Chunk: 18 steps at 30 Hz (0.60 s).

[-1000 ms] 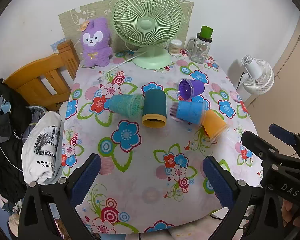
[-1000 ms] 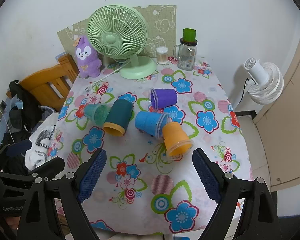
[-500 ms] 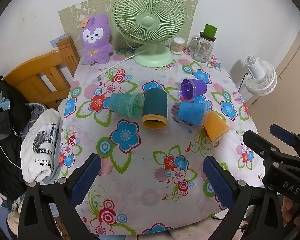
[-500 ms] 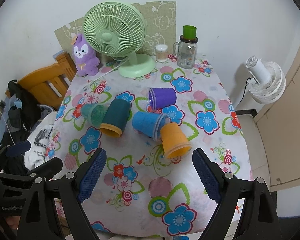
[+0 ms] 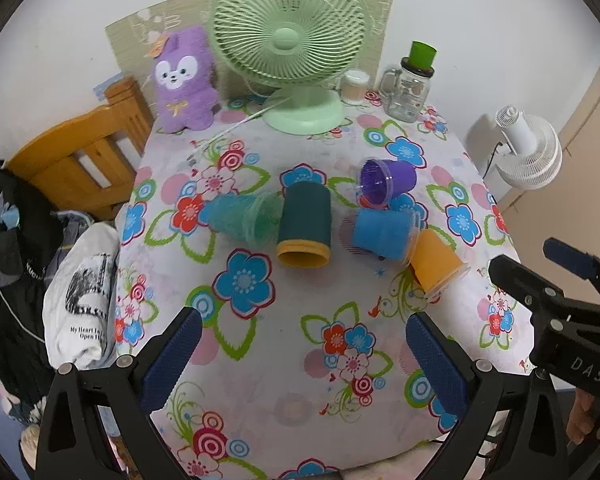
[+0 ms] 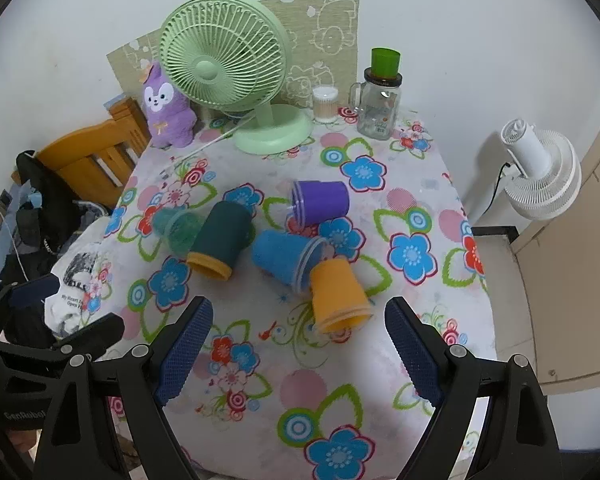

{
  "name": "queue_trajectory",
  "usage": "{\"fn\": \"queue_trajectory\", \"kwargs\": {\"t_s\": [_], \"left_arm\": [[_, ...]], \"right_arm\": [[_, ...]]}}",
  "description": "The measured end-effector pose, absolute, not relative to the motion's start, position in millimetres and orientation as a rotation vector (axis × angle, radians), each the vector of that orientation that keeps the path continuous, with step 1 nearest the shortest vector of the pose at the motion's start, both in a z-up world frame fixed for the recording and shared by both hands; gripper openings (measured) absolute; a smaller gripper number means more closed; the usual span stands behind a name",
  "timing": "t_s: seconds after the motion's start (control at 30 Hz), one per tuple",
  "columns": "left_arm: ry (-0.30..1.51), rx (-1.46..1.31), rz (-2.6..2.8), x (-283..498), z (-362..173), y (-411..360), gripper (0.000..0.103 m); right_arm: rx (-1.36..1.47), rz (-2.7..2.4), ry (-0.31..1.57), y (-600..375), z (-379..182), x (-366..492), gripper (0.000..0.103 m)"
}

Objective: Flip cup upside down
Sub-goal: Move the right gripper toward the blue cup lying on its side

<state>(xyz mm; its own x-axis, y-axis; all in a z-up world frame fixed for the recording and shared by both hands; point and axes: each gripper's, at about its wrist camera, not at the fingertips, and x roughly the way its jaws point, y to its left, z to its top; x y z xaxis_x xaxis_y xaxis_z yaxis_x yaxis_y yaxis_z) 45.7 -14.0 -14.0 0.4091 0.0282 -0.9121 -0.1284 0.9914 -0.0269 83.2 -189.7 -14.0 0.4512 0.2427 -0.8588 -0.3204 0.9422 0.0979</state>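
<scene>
Several cups lie on their sides on the floral tablecloth [image 5: 260, 344]: a clear teal cup [image 5: 240, 218], a dark green cup with a yellow rim [image 5: 304, 224], a blue cup [image 5: 384, 234], a purple cup [image 5: 386, 182] and an orange cup [image 5: 436, 264]. The right wrist view shows them too: teal [image 6: 178, 226], dark green [image 6: 220, 238], blue [image 6: 286, 256], purple [image 6: 320, 202], orange [image 6: 338, 294]. My left gripper [image 5: 300, 360] is open and empty, above the near table part. My right gripper [image 6: 298, 346] is open and empty, just short of the orange cup.
A green table fan [image 5: 290, 40], a purple plush toy [image 5: 184, 80], a glass jar mug with a green lid [image 5: 410, 84] and a small white pot [image 5: 355, 86] stand at the back. A wooden chair [image 5: 84, 160] with clothes is left, a white floor fan [image 5: 528, 152] right.
Both grippers have moved a little forward and lower toward the cups, which look slightly larger. The cups have not moved. Both jaws stay open.
</scene>
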Motion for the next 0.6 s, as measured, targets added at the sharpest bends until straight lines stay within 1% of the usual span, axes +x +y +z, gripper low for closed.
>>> {"fn": "queue_trajectory", "kwargs": {"t_s": [0.23,0.6], "left_arm": [[1.193,-0.085,0.036,77,-31,-31,0.103],[1.283,-0.109,-0.015,130,-79,-51,0.103]], "right_arm": [[-0.086,0.334,1.078,-197,-25,114,0.090],[-0.100,0.325,1.158,-204,-68,162,0.090]]}}
